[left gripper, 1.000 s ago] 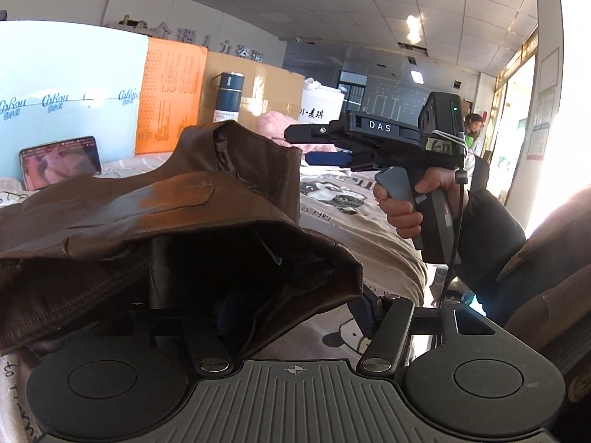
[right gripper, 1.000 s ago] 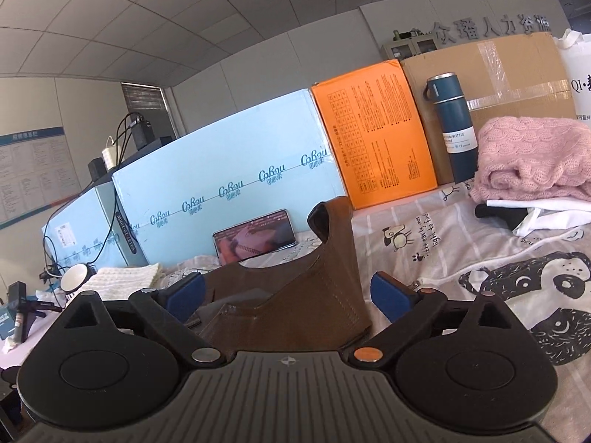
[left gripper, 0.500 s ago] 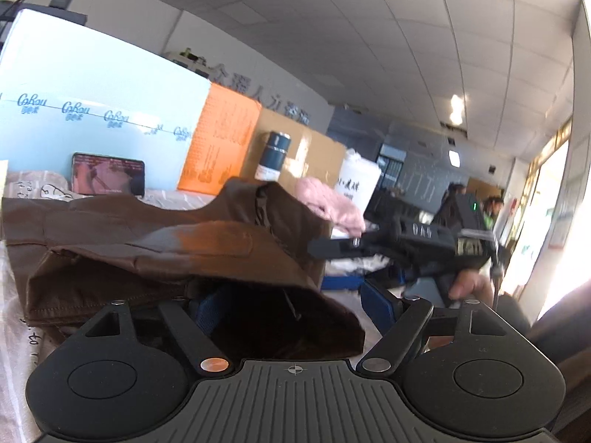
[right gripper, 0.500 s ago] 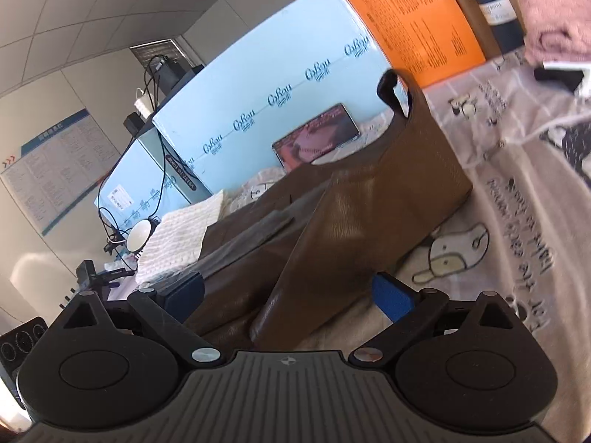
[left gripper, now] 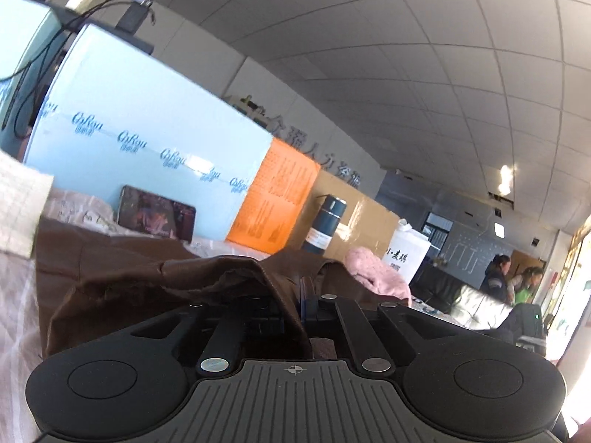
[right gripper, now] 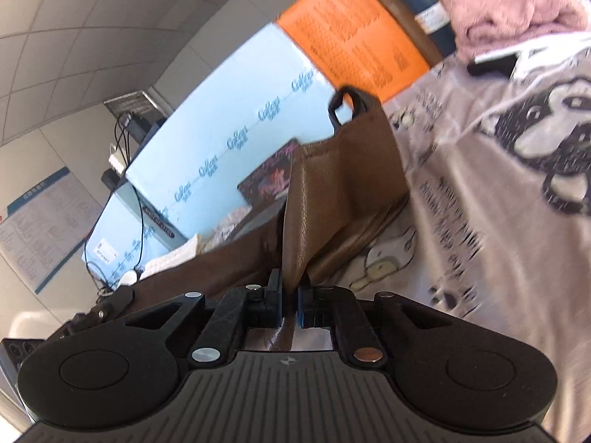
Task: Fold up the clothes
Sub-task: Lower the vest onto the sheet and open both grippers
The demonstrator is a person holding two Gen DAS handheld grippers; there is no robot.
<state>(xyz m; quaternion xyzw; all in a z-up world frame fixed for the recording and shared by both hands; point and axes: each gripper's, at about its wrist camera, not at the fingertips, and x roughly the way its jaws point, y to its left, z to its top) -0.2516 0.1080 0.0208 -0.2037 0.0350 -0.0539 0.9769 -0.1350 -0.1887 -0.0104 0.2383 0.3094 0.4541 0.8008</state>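
A brown leather-like garment [left gripper: 122, 277] lies bunched on the printed sheet. My left gripper [left gripper: 295, 302] is shut on a fold of it; the fabric drapes over the left finger. In the right wrist view the same garment [right gripper: 347, 170] stands up in a tall fold with a black hanging loop [right gripper: 343, 105] at its top. My right gripper [right gripper: 291, 302] is shut on its lower edge, with the cloth pinched between the blue pads [right gripper: 303, 304].
A panda-print sheet [right gripper: 517, 184] covers the table. At the back stand a light blue board [left gripper: 147, 140], an orange board [left gripper: 284, 199], a cardboard box, a blue flask [left gripper: 325, 229], a phone [left gripper: 155, 217] and a folded pink sweater [right gripper: 513, 11]. Two people stand far right.
Both grippers have closed from open onto the brown garment. The right gripper has moved in to its edge, and the left one has dropped low against the fabric.
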